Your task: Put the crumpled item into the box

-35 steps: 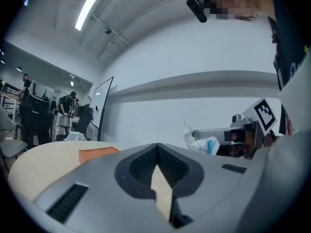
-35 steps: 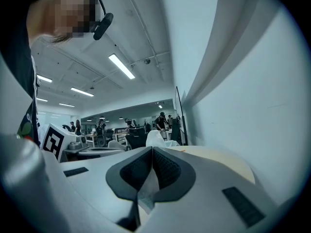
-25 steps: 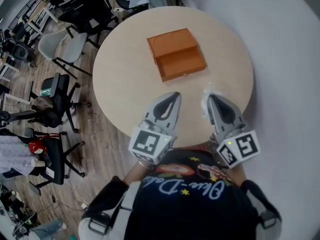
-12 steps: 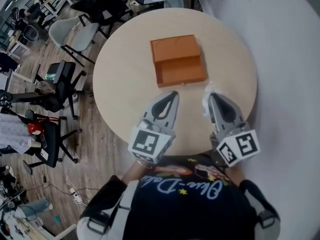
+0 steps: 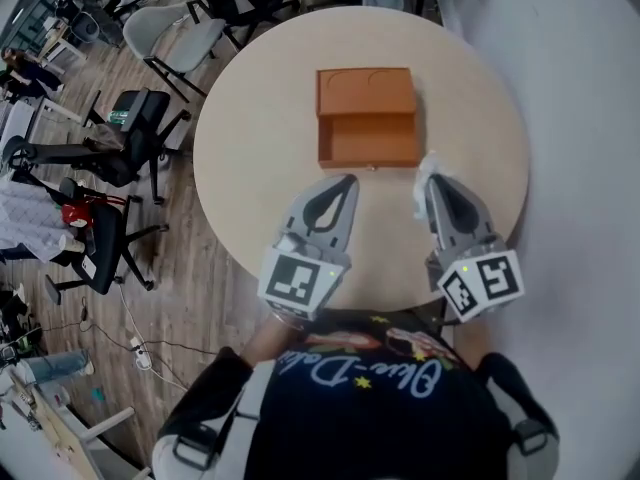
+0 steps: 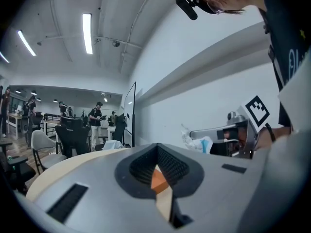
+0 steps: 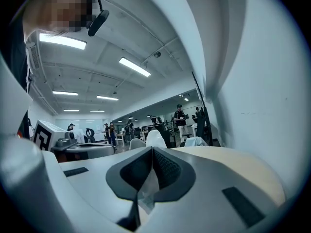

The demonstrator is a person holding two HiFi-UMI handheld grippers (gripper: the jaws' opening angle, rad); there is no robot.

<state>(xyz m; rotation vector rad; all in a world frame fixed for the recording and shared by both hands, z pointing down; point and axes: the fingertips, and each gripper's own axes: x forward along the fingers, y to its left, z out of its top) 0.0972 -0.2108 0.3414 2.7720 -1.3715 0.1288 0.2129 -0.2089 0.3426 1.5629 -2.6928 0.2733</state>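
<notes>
An open orange box (image 5: pixel 366 118) lies on the far half of the round beige table (image 5: pixel 250 148), its lid folded back. My right gripper (image 5: pixel 428 180) hovers over the table's near right part, shut on a crumpled whitish plastic item (image 5: pixel 432 164) that sticks out past its tips, just short of the box's near right corner. The right gripper view shows that item (image 7: pixel 147 191) pinched in the jaw slit. My left gripper (image 5: pixel 347 180) is shut and empty, pointing at the box's near edge; a sliver of the orange box (image 6: pixel 158 178) shows through its slit. The left gripper view also catches the crumpled item (image 6: pixel 198 142).
Several office chairs (image 5: pixel 120 153) stand on the wooden floor left of the table. A pale wall (image 5: pixel 580 118) runs close along the right side. People (image 6: pixel 97 118) stand far off in the room. The person's dark shirt (image 5: pixel 370 408) fills the near bottom.
The head camera has turned, so the box now sits squarer and more centred. Both grippers keep nearly the same stance near the table's front; the right one still grips the crumpled item.
</notes>
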